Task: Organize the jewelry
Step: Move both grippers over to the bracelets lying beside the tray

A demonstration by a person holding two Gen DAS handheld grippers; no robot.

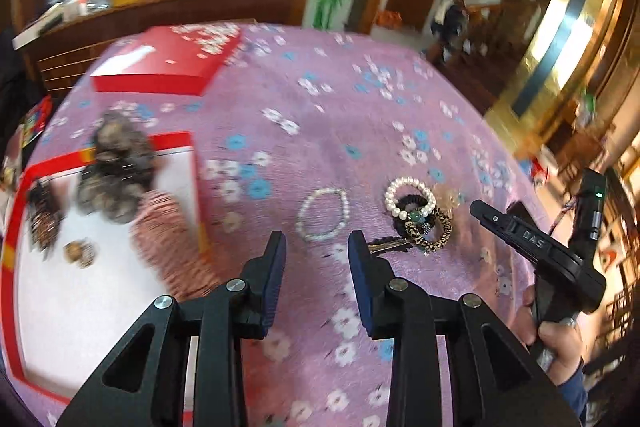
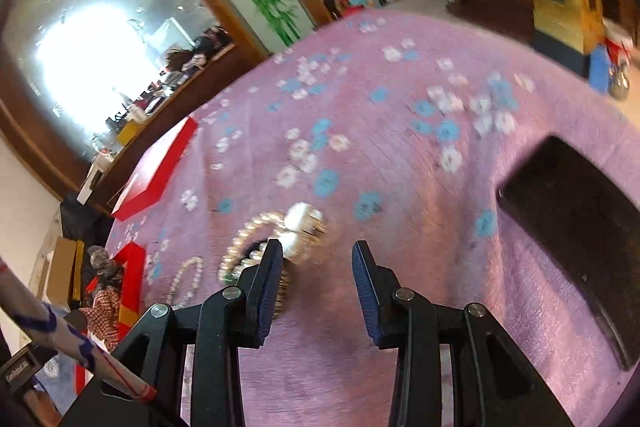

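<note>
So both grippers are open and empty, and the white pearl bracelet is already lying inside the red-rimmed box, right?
Not quite. The left gripper and right gripper are open and empty, but the pearl bracelet is not in the red-rimmed box. The left wrist view shows it on the purple floral cloth, in a pile with hair ties.

2 bead bracelets (image 1: 322, 213) (image 1: 410, 202), 2 red boxes (image 1: 166, 61) (image 1: 12, 239), 1 key (image 1: 390, 247).

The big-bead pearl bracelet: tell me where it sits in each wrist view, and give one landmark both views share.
Left wrist: pearl bracelet right of centre on the purple cloth, topping a pile of hair ties, beyond the right fingertip.
Right wrist: blurred, lower centre, just past the left fingertip, partly hidden by it.
Shared landmark: closed red box lid, upper left, at left edge.
</note>
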